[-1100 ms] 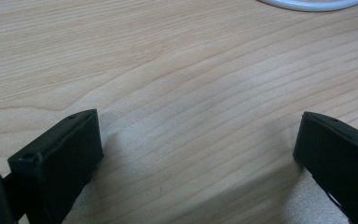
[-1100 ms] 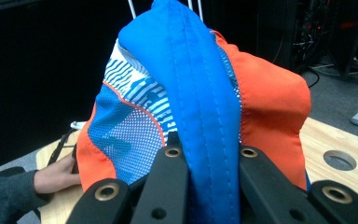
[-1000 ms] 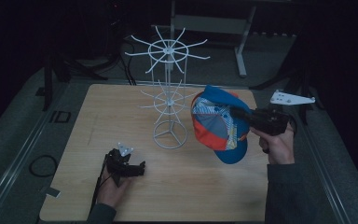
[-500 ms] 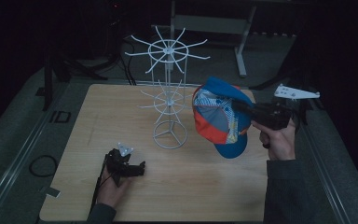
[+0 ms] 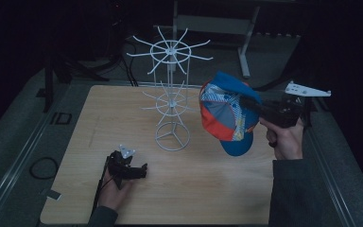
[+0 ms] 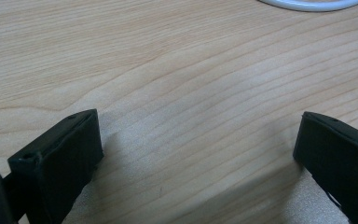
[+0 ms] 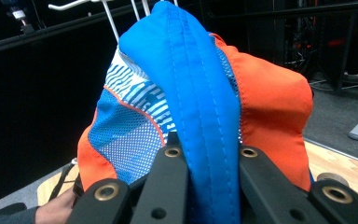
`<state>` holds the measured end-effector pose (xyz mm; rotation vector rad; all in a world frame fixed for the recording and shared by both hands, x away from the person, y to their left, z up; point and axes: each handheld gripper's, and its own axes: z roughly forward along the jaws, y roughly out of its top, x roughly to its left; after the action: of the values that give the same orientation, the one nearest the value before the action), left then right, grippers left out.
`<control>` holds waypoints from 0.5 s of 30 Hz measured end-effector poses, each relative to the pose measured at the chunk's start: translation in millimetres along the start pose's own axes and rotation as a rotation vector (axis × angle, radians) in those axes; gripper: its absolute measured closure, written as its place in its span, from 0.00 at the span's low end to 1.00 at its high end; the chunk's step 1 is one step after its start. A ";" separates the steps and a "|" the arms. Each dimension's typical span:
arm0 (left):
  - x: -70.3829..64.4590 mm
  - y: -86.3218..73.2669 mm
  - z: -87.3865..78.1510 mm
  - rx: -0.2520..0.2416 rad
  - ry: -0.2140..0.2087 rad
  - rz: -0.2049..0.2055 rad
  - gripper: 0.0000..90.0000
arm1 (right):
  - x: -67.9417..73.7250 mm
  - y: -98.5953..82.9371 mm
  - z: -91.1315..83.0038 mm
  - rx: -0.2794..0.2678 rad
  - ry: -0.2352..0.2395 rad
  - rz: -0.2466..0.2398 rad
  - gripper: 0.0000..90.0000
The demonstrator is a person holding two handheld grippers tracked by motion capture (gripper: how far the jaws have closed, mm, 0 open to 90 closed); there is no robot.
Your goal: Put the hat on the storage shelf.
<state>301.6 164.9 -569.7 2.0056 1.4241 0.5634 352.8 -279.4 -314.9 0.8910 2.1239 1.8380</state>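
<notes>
A blue, orange and white-striped cap [image 5: 227,113] hangs in the air to the right of a white wire display rack [image 5: 171,97]. My right gripper [image 5: 246,103] is shut on it. In the right gripper view both black jaws pinch a blue seamed fold of the cap [image 7: 200,93], with a white rack arm [image 7: 74,4] just behind it. My left gripper [image 5: 142,169] rests low on the wooden table [image 5: 208,189] near the front left. Its fingers [image 6: 56,158] stand wide apart over bare wood, open, with nothing between them.
The rack's round wire base [image 5: 172,136] stands mid-table and its rim [image 6: 312,4] shows at the top of the left gripper view. Wire arms spread out at two levels. A grey stand [image 5: 246,42] and dark floor lie beyond the table.
My right gripper has lifted the cap a little and carried it slightly to the right and back. The left gripper has stayed put.
</notes>
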 end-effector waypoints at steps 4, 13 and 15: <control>0.0 0.0 0.0 0.000 0.000 0.000 0.02 | -1.7 0.2 -1.3 -0.010 -0.001 0.008 0.98; 0.0 0.0 0.0 0.000 0.000 0.000 0.02 | -5.0 2.3 -3.6 -0.026 -0.012 0.020 0.98; 0.0 0.0 0.0 0.000 0.000 0.000 0.02 | -5.6 3.5 -5.0 -0.027 -0.016 0.021 0.98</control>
<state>301.6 164.9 -569.7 2.0057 1.4239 0.5634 355.8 -286.4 -311.8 0.9216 2.0827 1.8587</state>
